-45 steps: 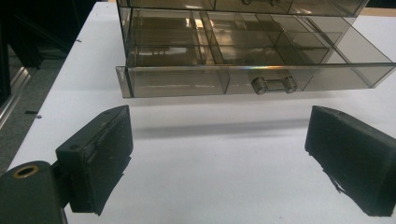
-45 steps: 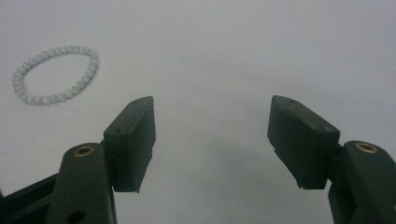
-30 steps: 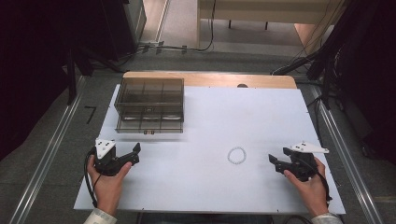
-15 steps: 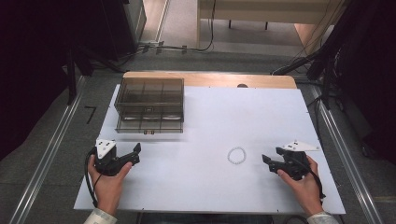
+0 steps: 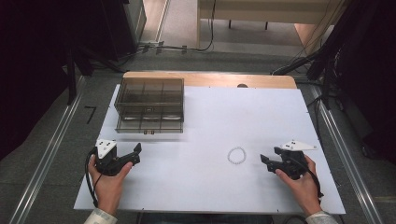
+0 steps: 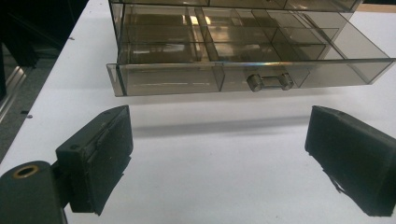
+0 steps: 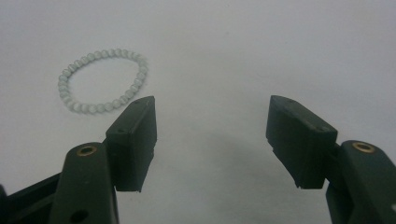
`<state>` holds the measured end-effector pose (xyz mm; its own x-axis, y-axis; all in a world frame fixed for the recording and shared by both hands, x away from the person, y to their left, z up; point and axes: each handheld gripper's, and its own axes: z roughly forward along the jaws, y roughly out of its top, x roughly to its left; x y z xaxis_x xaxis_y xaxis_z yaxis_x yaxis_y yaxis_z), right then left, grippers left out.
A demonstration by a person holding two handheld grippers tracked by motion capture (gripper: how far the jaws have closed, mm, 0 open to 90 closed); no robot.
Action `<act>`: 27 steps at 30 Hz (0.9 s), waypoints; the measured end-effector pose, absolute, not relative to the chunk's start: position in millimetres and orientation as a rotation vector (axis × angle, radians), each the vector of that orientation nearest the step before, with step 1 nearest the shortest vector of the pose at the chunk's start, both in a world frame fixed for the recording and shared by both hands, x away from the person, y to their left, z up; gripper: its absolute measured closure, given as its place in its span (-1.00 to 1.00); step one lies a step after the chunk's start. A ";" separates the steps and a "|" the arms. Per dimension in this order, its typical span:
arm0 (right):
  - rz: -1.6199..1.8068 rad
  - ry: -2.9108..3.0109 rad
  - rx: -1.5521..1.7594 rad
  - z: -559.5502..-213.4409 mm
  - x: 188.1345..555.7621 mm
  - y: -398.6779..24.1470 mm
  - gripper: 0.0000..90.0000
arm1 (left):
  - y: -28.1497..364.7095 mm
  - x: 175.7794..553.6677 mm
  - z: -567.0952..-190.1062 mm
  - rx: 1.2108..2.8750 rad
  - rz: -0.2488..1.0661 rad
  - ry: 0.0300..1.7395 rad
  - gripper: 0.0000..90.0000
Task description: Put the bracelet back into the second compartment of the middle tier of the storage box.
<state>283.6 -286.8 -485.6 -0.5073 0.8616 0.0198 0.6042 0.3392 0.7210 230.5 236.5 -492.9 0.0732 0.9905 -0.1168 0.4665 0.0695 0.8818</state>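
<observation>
Beside the bead bracelet (image 5: pixel 236 155) on the white surface (image 5: pixel 210 116), the right gripper (image 5: pixel 267 162) — jaws apart, empty — approaches; next: straddle the beads, while the left gripper (image 5: pixel 136 154), jaws apart, faces the drawer box (image 5: pixel 149 105).

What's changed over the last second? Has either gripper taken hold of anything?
The right gripper has moved left across the white table toward the pale beaded bracelet, jaws open, and stops short of it. Nothing was grasped or released. The left gripper stayed where it was, open and empty; the bracelet and the smoky clear plastic drawer organiser have not moved.
</observation>
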 end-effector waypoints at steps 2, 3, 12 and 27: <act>0.969 2.244 1.295 -485.7 283.7 -286.6 -0.30 | 236.2 230.5 -492.8 1.518 0.795 1.515 -0.82; 0.969 2.244 1.296 -485.6 283.7 -286.5 -0.30 | 236.2 230.6 -492.9 1.520 0.794 1.513 -0.82; 0.980 2.255 1.279 -485.0 285.8 -278.8 -0.29 | 235.8 230.6 -492.7 1.520 0.793 1.511 -0.82; 0.970 2.317 1.216 -488.5 290.4 -253.9 -0.21 | 236.7 230.3 -492.8 1.521 0.793 1.511 -0.82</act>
